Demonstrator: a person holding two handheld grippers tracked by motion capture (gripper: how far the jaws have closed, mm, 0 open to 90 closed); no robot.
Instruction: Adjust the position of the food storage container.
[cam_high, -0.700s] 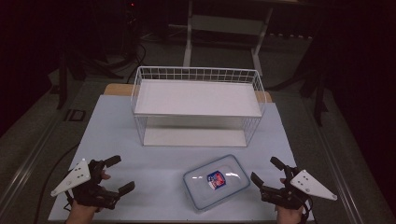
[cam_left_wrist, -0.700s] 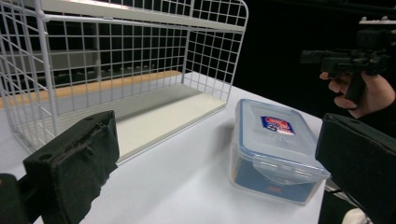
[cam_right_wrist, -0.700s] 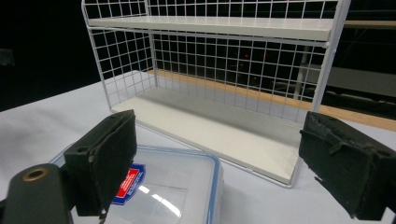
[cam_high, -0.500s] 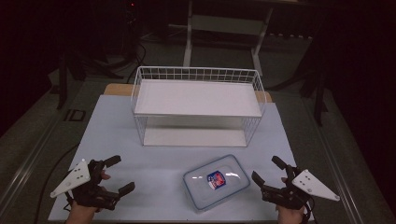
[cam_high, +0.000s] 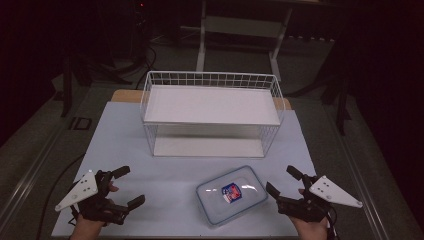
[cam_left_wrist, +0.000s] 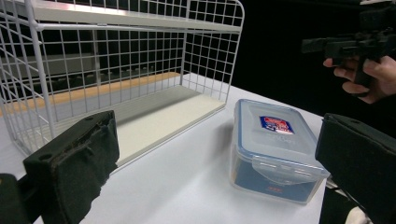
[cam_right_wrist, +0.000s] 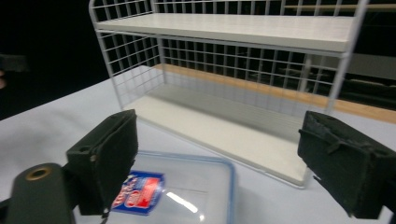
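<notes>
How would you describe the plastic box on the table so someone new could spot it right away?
Find the white wire shelf rack at the middle of the pale table. In front of it, near the table's front edge between the two open grippers, lies a clear lidded container. Its blue-edged snap lid with a red and blue sticker sets it apart.

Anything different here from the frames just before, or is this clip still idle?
Nearly idle. The right claw has drifted slightly toward the right edge of the table; it holds nothing, jaws open. The left claw stays open in place. The lidded container and the wire shelf rack have not moved.
</notes>
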